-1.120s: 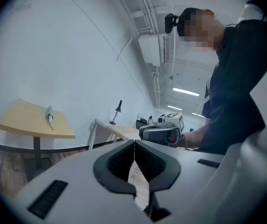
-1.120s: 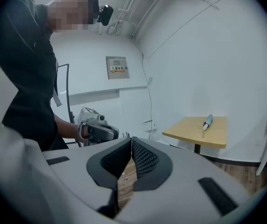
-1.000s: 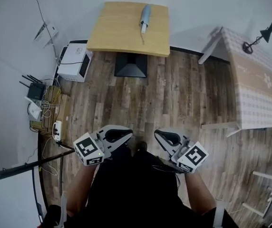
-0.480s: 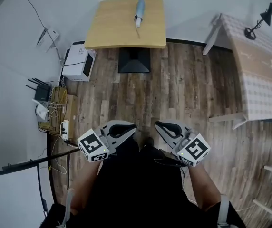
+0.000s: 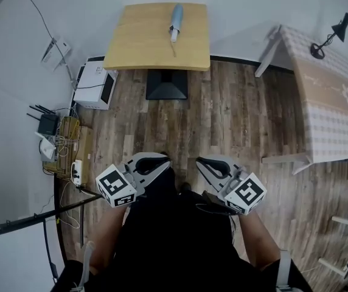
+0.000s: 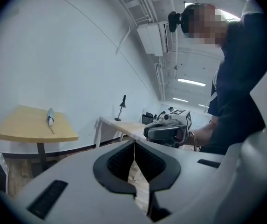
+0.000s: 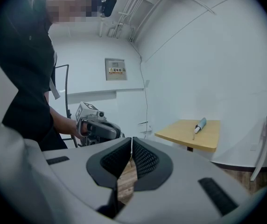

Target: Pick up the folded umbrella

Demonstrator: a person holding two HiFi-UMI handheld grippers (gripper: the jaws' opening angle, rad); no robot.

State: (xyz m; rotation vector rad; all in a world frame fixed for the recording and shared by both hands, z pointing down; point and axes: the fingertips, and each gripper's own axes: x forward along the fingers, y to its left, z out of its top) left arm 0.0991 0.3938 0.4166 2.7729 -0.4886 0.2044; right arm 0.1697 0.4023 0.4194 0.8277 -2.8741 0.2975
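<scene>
A folded light-blue umbrella (image 5: 175, 22) lies on a small wooden table (image 5: 143, 44) at the far wall; it also shows as the umbrella (image 6: 50, 117) in the left gripper view and the umbrella (image 7: 200, 124) in the right gripper view. Both grippers are held close to the person's body, far from the table. My left gripper (image 5: 163, 161) is shut with nothing in it, its tips touching. My right gripper (image 5: 201, 162) is shut and empty too. Each gripper sees the other: the right gripper (image 6: 148, 132) and the left gripper (image 7: 119, 133).
A white appliance (image 5: 93, 84) sits on the floor left of the table, with routers and a power strip (image 5: 75, 170) on a low shelf along the left wall. A long checked-cloth table (image 5: 326, 105) with a black desk lamp (image 5: 329, 34) stands at the right. Wood floor lies between.
The view has shifted slightly; the wooden table and umbrella sit a little lower and nearer in the head view. Both grippers stay shut at the same spacing.
</scene>
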